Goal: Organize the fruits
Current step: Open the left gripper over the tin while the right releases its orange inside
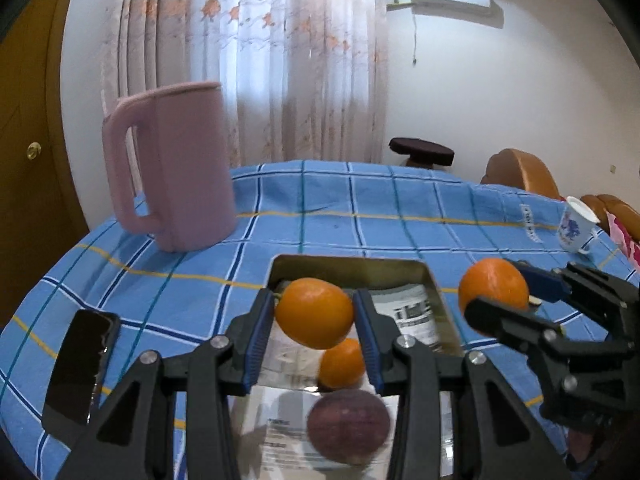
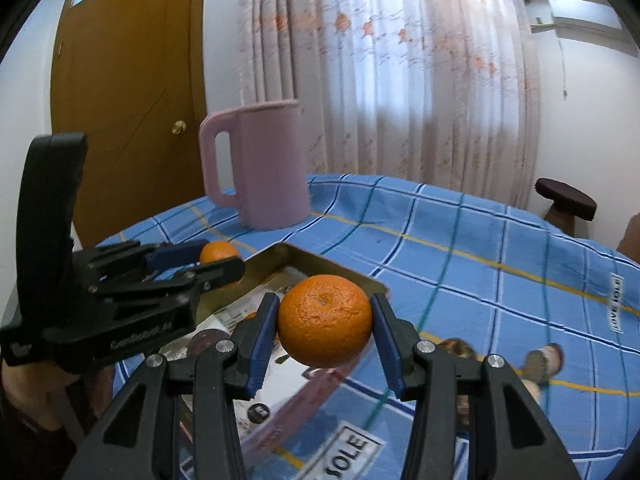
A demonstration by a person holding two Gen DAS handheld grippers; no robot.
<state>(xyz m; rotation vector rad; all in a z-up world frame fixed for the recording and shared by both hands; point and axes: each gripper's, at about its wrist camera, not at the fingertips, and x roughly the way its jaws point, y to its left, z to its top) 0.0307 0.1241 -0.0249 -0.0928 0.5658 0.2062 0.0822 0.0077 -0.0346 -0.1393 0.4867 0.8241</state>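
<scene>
My left gripper (image 1: 314, 312) is shut on a smooth orange fruit (image 1: 314, 312) and holds it above a shiny metal tray (image 1: 434, 280). In the tray lie a small orange (image 1: 343, 364) and a dark purple round fruit (image 1: 348, 426). My right gripper (image 2: 325, 320) is shut on a rough-skinned mandarin (image 2: 325, 320), held just right of the tray (image 2: 288, 254). In the left wrist view the right gripper (image 1: 504, 292) with its mandarin (image 1: 494, 284) is to the right of the tray. In the right wrist view the left gripper (image 2: 216, 260) with its fruit (image 2: 218, 252) is at the left.
A tall pink jug (image 1: 176, 168) stands at the back left on the blue checked tablecloth (image 1: 360, 208). A black phone (image 1: 82, 364) lies at the left. A white cup with blue print (image 1: 576, 226) sits at the far right. Two small brownish fruits (image 2: 542, 360) lie right of the tray.
</scene>
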